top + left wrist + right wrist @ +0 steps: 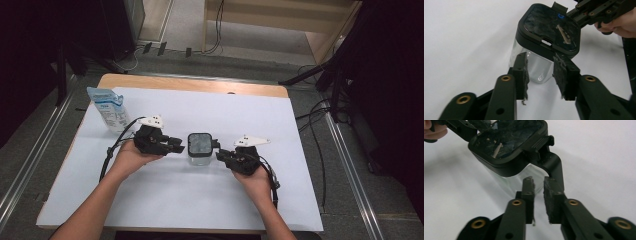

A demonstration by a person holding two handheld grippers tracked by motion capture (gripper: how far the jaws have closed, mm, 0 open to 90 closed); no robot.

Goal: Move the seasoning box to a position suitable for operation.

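While both sets of jaws stand apart and grip nothing, the left gripper (176,146) and right gripper (220,154) flank the lidded container (200,148) mid-worktop (165,195); its lid seems still shut, so opening probably remains.

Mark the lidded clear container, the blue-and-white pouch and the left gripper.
lidded clear container (200,144), high view, on its dark lid.
blue-and-white pouch (111,111), high view, on its printed front.
left gripper (539,72), left gripper view, midway between its fingertips.
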